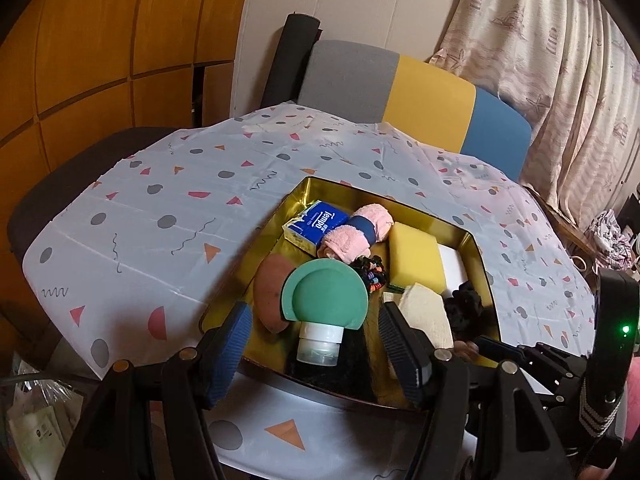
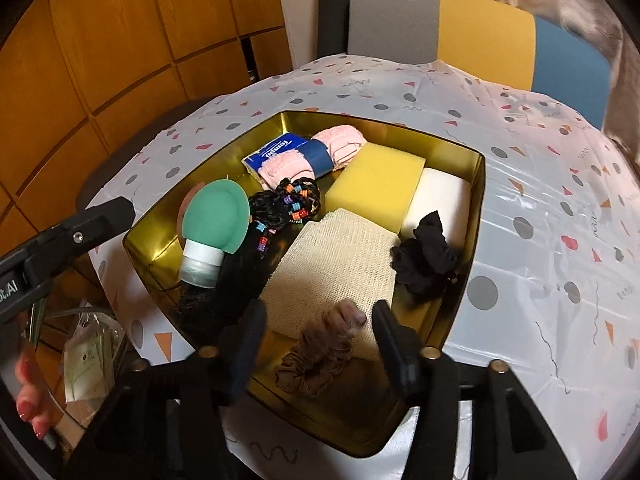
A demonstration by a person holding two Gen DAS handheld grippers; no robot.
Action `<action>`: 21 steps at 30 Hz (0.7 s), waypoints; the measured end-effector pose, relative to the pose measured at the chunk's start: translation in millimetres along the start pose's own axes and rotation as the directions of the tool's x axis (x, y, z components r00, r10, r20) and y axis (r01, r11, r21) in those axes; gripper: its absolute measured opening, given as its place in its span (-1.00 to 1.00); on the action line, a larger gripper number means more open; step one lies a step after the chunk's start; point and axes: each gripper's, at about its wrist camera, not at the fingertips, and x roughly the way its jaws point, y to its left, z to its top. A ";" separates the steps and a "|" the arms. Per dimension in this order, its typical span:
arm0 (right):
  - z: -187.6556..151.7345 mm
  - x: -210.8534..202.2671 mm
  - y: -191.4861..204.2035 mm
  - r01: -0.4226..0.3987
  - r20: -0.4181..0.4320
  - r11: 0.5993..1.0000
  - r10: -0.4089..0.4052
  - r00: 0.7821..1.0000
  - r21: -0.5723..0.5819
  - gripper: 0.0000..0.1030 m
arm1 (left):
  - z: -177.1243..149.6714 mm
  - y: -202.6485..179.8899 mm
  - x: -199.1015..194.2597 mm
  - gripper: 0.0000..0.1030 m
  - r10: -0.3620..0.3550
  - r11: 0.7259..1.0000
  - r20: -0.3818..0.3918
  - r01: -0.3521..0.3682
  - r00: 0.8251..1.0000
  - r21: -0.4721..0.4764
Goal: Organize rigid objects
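Note:
A gold tin tray (image 1: 320,188) (image 2: 304,124) sits on the patterned tablecloth and holds several items. A green travel bottle (image 1: 324,296) (image 2: 218,216) with a white cap lies at its near left, on a brown oval object (image 1: 272,284). My left gripper (image 1: 313,312) is open, its fingers either side of the bottle and apart from it. My right gripper (image 2: 318,310) is open over the tray's near edge. A brown scrunchie (image 2: 320,356) lies between its fingers on a beige mesh cloth (image 2: 340,264), with the pads clear of it.
Also in the tray are a Tempo tissue pack (image 1: 316,222), a pink towel roll (image 2: 316,152), a yellow sponge (image 2: 376,188), a white block (image 2: 440,204), a black scrunchie (image 2: 424,260) and beaded hair ties (image 2: 292,200). A chair (image 1: 400,84) stands behind the table. Bags lie on the floor at left.

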 end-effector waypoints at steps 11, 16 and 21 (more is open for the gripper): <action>-5.1 -17.8 -1.3 0.004 0.038 0.999 -0.006 0.999 0.046 0.29 | 1.3 4.6 -4.3 0.29 0.025 0.999 -0.013 -0.025 1.000 -0.027; -3.4 -39.1 -16.7 0.052 0.114 0.988 -0.068 0.991 0.142 0.54 | 3.2 0.6 -7.6 0.29 0.074 0.997 -0.020 -0.074 0.997 0.000; -2.2 -53.4 -30.3 0.101 0.152 0.970 -0.137 0.979 0.223 0.69 | 1.8 -12.5 -11.6 0.29 0.175 0.981 0.010 -0.175 0.985 0.081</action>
